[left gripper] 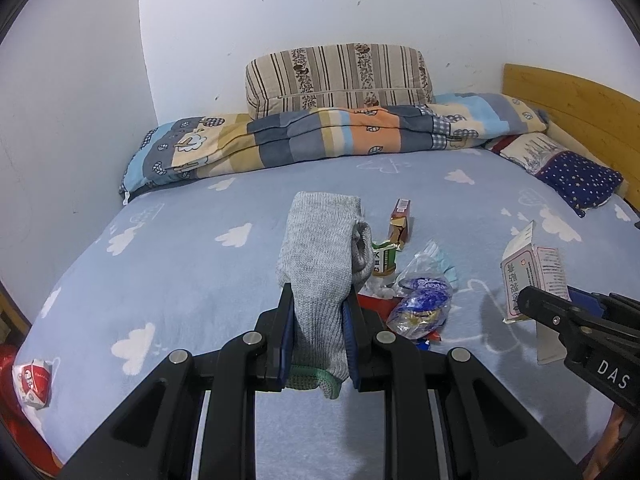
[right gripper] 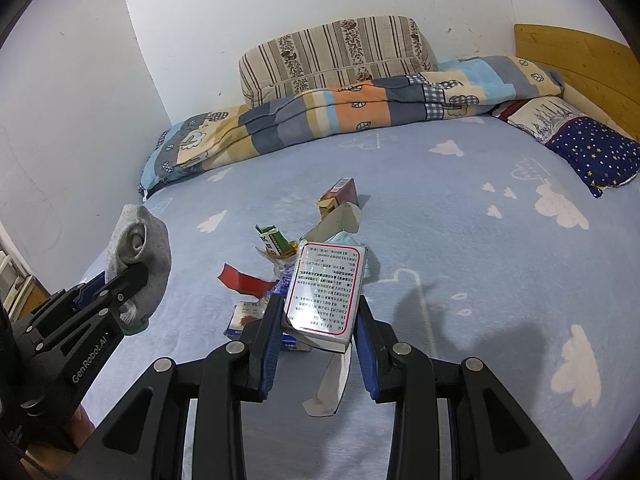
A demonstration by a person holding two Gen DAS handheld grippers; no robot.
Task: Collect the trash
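Note:
My left gripper [left gripper: 318, 312] is shut on a grey knitted sock [left gripper: 320, 256], which stands up between its blue pads above the bed; from the right wrist view the sock [right gripper: 140, 256] and that gripper [right gripper: 128, 280] show at the left. My right gripper [right gripper: 318, 312] is shut on a white medicine box [right gripper: 326, 288] with red-bordered print and open flaps; the same box [left gripper: 534, 280] shows at the right of the left wrist view. On the sheet beyond lie a green-white carton [left gripper: 384, 258], a dark red box [left gripper: 400, 220], a clear wrapper with blue print [left gripper: 420, 304] and a red scrap [right gripper: 240, 280].
The bed [left gripper: 200, 264] has a light blue sheet with white clouds. A folded quilt [left gripper: 320, 136] and striped cushion [left gripper: 340, 76] lie along the back wall, a starry pillow [left gripper: 576, 180] and wooden headboard [left gripper: 572, 108] at right. A red-white carton [left gripper: 34, 382] sits at the bed's left edge.

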